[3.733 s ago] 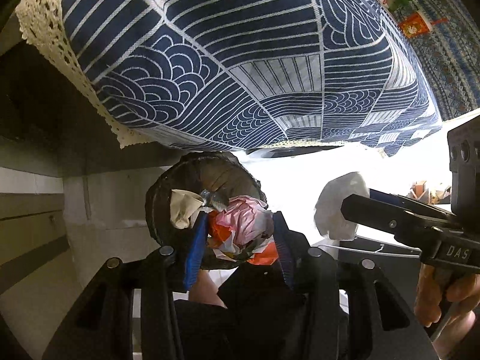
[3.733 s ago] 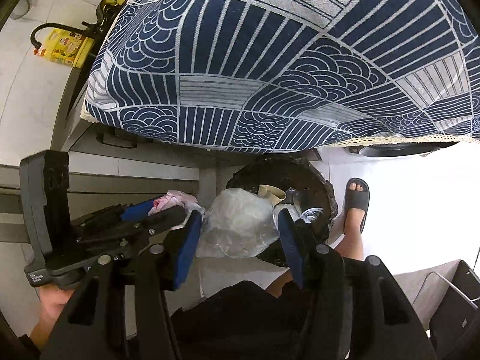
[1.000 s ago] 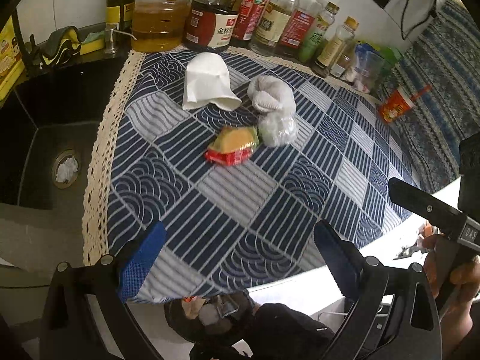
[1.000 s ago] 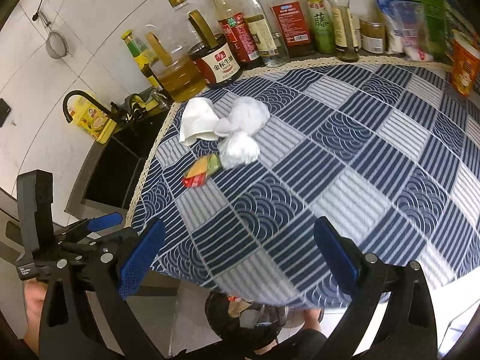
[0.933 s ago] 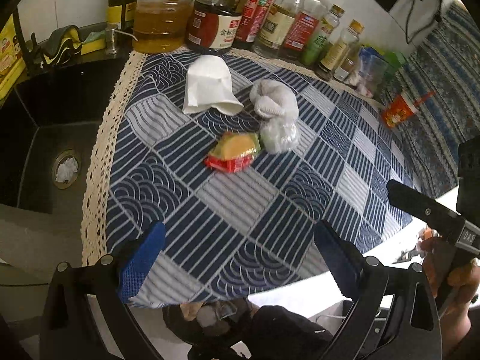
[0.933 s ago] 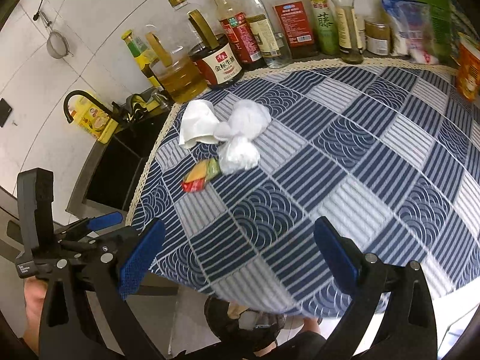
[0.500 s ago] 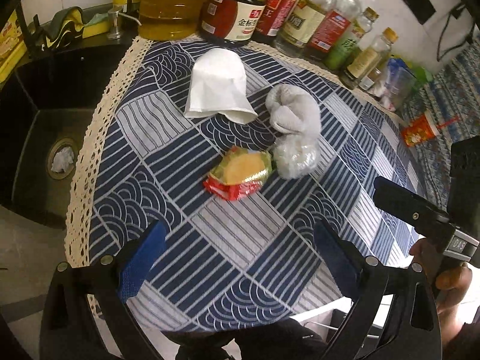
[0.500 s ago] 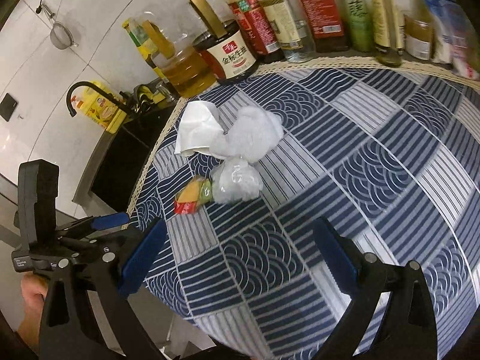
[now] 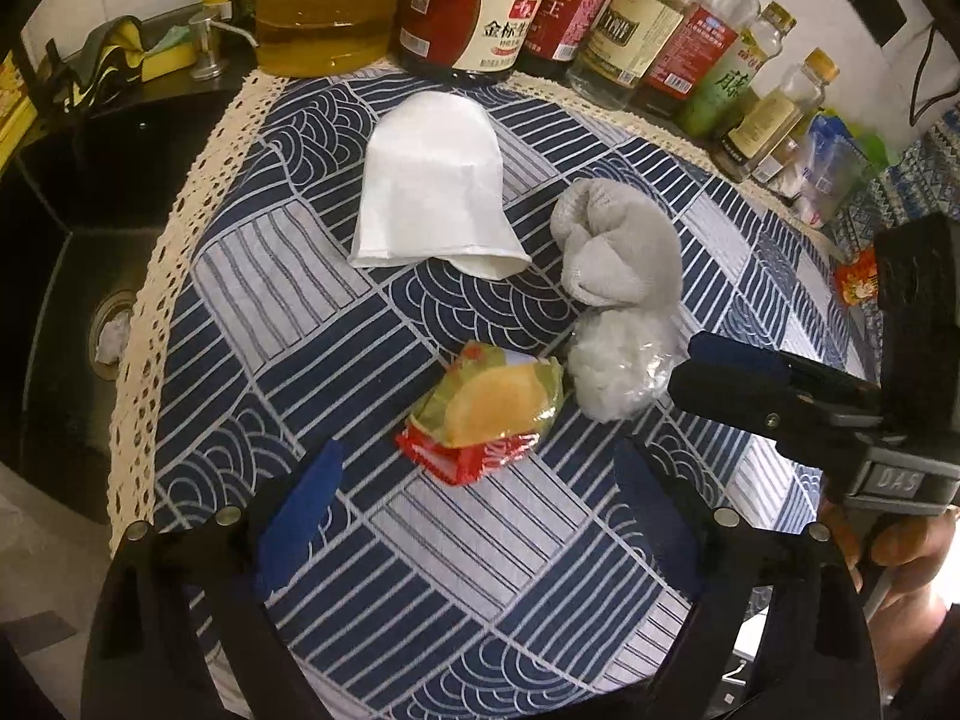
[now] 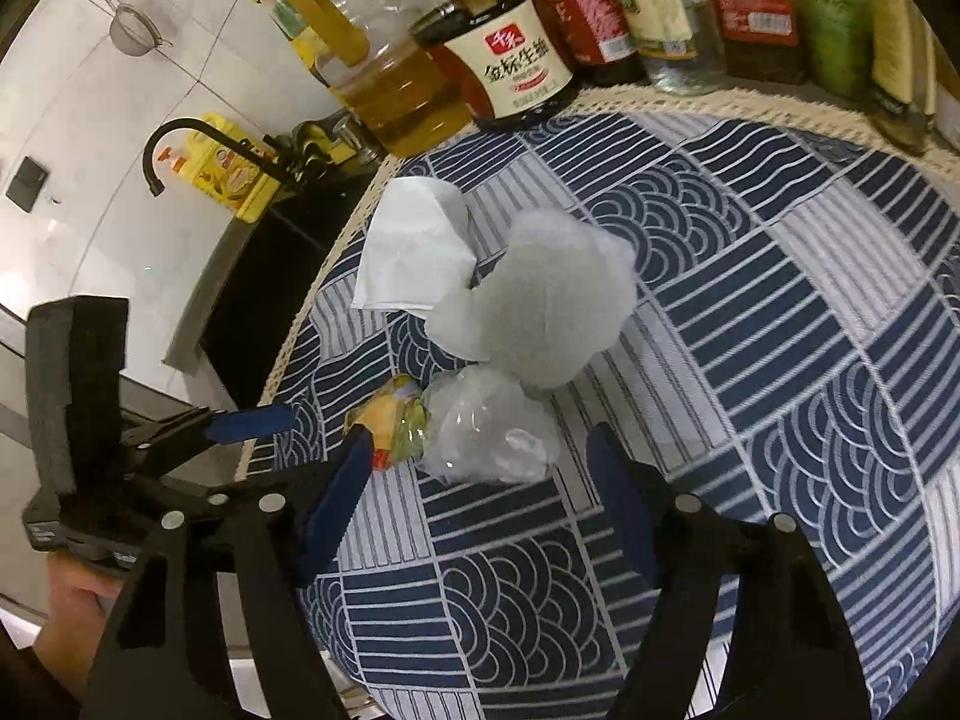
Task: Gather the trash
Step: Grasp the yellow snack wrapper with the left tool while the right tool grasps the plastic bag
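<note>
The left gripper (image 9: 474, 486) hangs with its jaws wide, empty, just short of the snack wrapper (image 9: 486, 411) on the blue patterned tablecloth (image 9: 480, 588); the right gripper (image 10: 474, 468) is likewise spread wide around the crumpled clear plastic (image 10: 489, 429), not yet touching; beyond lie a grey wad (image 9: 618, 255) and white paper (image 9: 435, 183); sauce bottles (image 9: 480, 6) stand farthest back.

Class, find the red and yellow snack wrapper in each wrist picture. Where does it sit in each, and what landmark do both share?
Left wrist view: the snack wrapper lies just below centre, ahead of the open left tool.
Right wrist view: the snack wrapper lies left of centre, partly behind the open right tool's left finger.
Shared landmark: the dark soy sauce jug behind the cloth.
</note>
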`<state>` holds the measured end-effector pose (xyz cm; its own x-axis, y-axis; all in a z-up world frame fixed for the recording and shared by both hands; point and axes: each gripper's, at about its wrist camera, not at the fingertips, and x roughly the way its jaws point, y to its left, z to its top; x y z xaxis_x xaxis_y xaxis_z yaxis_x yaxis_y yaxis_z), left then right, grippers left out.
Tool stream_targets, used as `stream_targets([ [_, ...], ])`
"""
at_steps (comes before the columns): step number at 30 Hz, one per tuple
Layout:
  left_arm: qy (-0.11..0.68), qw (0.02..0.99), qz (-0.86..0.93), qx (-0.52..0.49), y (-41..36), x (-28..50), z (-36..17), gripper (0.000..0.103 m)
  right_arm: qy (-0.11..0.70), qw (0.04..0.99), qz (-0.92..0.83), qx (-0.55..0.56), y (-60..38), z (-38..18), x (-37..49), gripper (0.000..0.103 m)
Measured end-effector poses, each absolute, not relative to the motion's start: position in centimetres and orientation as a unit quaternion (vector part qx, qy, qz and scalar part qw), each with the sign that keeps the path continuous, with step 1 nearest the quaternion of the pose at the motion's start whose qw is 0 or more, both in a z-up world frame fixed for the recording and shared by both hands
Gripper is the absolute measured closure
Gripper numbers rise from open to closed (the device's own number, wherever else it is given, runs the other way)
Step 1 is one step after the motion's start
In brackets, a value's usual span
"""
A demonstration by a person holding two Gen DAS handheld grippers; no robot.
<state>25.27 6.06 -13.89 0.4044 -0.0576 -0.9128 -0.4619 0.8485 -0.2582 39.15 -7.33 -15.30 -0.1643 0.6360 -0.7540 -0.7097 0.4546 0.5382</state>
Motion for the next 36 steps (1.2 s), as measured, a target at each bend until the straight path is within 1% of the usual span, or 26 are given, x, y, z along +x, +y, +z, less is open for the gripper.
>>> stream_targets([
  [4,0.538,0.800,0.123,-0.235,6.0,25.9,-14.5,0.014,0.571,0.629,0.527,-0.031,-6.6,-16.1,39.8,0.035],
  [6,0.541,0.799,0.123,-0.232,6.0,26.3,-14.8,0.014,0.574,0.626,0.526,-0.040,-6.3,-16.4,39.8,0.040],
  [9,0.546,0.800,0.122,-0.219,6.0,26.8,-15.1,0.014,0.584,0.615,0.528,-0.041,-5.8,-17.1,39.9,0.041],
  [10,0.547,0.800,0.123,-0.213,5.9,27.0,-15.2,0.014,0.588,0.612,0.527,-0.040,-5.8,-17.3,40.0,0.044],
  [12,0.553,0.799,0.123,-0.201,5.8,27.4,-15.5,0.014,0.594,0.606,0.527,-0.034,-5.6,-17.7,40.2,0.054],
  [17,0.560,0.797,0.119,-0.195,5.7,27.8,-16.0,0.015,0.595,0.605,0.528,-0.022,-6.7,-17.5,40.6,0.057],
  [18,0.561,0.797,0.116,-0.192,5.6,28.0,-16.1,0.019,0.595,0.607,0.527,-0.020,-7.1,-17.4,40.6,0.057],
  [19,0.563,0.796,0.115,-0.190,5.6,28.1,-16.1,0.021,0.594,0.608,0.527,-0.019,-7.3,-17.2,40.6,0.057],
  [23,0.569,0.797,0.112,-0.166,5.0,28.8,-16.3,0.023,0.594,0.614,0.519,-0.005,-8.9,-16.8,40.9,0.057],
  [25,0.574,0.795,0.111,-0.161,4.8,29.1,-16.6,0.032,0.594,0.619,0.514,0.001,-9.8,-16.8,41.1,0.057],
  [26,0.574,0.797,0.111,-0.156,4.7,29.2,-16.6,0.032,0.596,0.619,0.511,0.007,-10.4,-16.9,41.3,0.057],
  [27,0.574,0.798,0.112,-0.148,4.6,29.2,-16.6,0.036,0.598,0.620,0.508,0.013,-10.9,-17.0,41.4,0.057],
  [28,0.573,0.799,0.112,-0.145,4.6,29.2,-16.6,0.045,0.599,0.622,0.504,0.016,-11.2,-17.1,41.6,0.057],
  [30,0.569,0.800,0.115,-0.150,4.8,29.2,-16.5,0.047,0.601,0.626,0.496,0.023,-12.1,-17.2,41.8,0.057],
  [31,0.567,0.801,0.115,-0.154,4.9,29.1,-16.4,0.051,0.601,0.628,0.494,0.026,-12.5,-17.3,41.9,0.057],
  [36,0.561,0.803,0.116,-0.167,5.0,28.9,-16.3,0.051,0.603,0.636,0.479,0.042,-14.5,-17.4,42.1,0.057],
])
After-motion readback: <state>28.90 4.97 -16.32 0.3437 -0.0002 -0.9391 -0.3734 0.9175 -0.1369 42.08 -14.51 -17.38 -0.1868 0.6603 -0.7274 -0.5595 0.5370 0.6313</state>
